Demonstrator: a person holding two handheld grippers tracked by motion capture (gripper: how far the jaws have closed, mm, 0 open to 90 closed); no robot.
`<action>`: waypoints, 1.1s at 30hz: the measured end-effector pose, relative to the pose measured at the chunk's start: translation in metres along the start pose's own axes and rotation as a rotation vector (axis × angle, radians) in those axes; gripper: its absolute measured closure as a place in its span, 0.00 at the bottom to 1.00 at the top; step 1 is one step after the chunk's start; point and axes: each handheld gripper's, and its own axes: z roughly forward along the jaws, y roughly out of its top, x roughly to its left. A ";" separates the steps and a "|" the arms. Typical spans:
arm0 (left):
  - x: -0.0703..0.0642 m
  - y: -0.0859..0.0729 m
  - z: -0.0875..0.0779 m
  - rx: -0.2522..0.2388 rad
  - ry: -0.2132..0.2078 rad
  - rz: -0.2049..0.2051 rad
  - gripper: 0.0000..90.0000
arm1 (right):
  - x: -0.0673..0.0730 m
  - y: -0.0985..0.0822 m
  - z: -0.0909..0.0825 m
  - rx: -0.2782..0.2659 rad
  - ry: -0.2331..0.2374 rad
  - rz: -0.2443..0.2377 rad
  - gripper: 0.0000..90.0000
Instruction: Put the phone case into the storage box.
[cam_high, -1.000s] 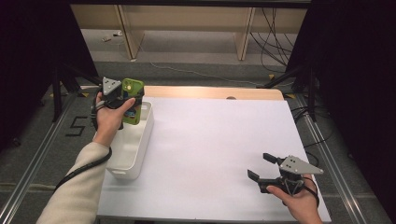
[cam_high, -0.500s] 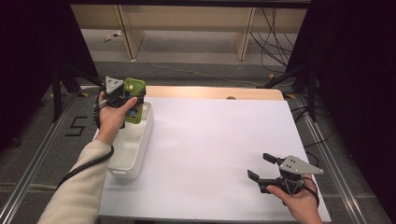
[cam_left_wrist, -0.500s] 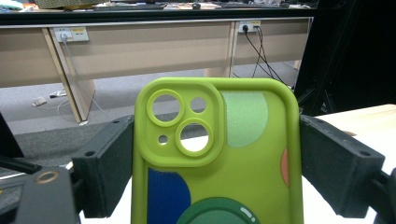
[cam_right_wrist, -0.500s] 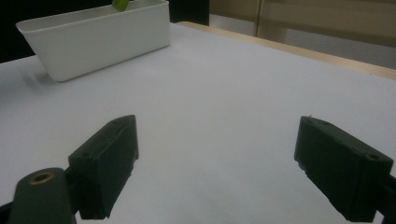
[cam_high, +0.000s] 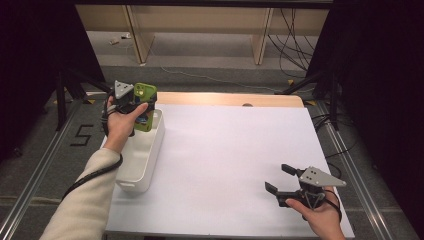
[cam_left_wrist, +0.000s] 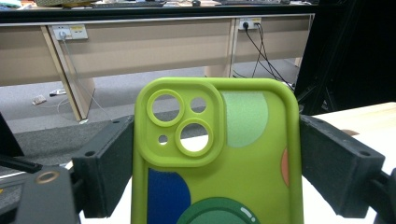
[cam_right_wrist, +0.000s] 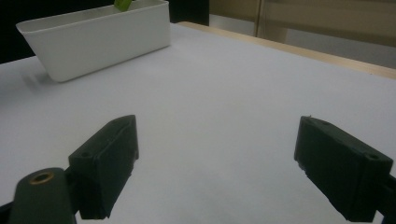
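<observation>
White table sheet (cam_high: 225, 160): our left gripper (cam_high: 131, 102) clamps the green phone case (cam_left_wrist: 212, 154) by its edges above the white bin's (cam_high: 145, 155) far end. Our right gripper (cam_high: 282, 186) sits open, near right. Smooth case edges could slip, we judge.

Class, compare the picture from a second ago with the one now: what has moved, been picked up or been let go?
Nothing visibly changed. The left tool still grips the green phone case above the white tub, and the right tool stays open over the table.
</observation>
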 end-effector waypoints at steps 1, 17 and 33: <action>0.000 0.000 0.000 0.002 0.001 0.001 0.18 | 0.000 0.000 0.000 0.000 -0.001 -0.001 0.17; 0.000 -0.001 0.005 0.008 0.004 0.001 0.18 | 0.000 0.000 0.000 0.001 0.003 -0.002 0.17; 0.001 -0.001 0.008 0.016 0.007 -0.006 0.18 | 0.000 0.000 0.000 0.002 0.003 -0.002 0.17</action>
